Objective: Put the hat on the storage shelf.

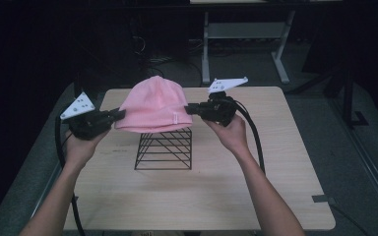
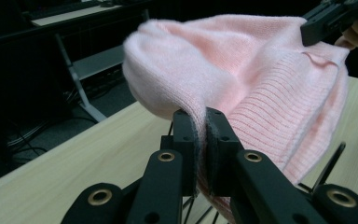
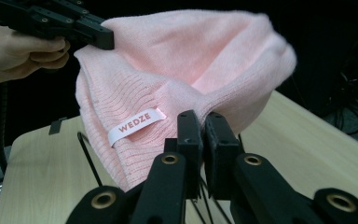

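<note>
I hold a pink knit beanie (image 1: 153,104) stretched between my two tongs, above the black wire stand (image 1: 164,148) that sits on the wooden surface (image 1: 275,162). My left tongs (image 1: 119,114) are clamped on the hat's left edge; in the left gripper view the jaws press together with the fabric pinched between them. My right tongs (image 1: 191,109) are clamped on the opposite edge, near the ribbed cuff, close beside the white label (image 3: 137,126) reading WEDZE. The hat's lower rim hangs just over the top of the stand; whether it touches I cannot tell.
</note>
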Motion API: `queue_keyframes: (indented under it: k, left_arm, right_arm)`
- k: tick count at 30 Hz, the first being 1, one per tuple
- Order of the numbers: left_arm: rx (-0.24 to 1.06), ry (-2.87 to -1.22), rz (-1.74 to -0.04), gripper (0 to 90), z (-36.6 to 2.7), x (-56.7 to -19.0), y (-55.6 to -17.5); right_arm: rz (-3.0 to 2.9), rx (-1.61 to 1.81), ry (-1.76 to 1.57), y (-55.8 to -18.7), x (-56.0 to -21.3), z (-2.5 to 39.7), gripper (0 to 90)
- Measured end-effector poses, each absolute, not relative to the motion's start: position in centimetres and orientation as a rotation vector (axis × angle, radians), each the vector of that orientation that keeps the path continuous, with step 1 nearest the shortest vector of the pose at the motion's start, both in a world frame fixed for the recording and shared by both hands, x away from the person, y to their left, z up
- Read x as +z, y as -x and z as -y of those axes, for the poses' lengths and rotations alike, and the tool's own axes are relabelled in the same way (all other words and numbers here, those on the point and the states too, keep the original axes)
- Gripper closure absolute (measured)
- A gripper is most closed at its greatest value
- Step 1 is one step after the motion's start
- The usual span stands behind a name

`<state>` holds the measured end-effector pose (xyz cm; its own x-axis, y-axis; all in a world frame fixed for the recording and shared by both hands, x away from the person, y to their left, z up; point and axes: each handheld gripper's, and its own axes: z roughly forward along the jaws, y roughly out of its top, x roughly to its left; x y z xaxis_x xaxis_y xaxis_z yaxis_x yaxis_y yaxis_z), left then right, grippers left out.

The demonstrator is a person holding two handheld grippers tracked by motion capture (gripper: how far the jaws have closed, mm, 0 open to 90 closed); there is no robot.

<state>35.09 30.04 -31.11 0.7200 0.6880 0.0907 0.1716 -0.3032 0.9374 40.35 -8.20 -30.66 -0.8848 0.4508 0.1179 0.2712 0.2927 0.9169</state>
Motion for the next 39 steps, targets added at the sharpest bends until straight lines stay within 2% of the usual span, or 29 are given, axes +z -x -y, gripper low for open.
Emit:
queue_keyframes:
  k: [6,19,33,39]
  left_arm:
    - [0.633,-1.817,-0.629,83.7,-30.1,-32.6,-34.0]
    - [0.639,-1.786,-0.524,83.4,-30.4,-34.6,-31.9]
    - [0.682,-1.819,-0.536,83.5,-30.3,-35.7,-32.9]
    - [0.686,-1.807,-0.485,83.6,-30.2,-35.8,-32.0]
  right_arm:
    - [-2.386,1.644,-0.653,-39.5,-32.3,8.1,85.3]
    - [-2.403,1.672,-0.535,-37.5,-33.3,8.5,85.1]
    - [-2.425,1.558,-0.631,-38.5,-34.1,8.7,85.4]
    - [-2.417,1.622,-0.537,-37.4,-34.1,8.5,85.4]
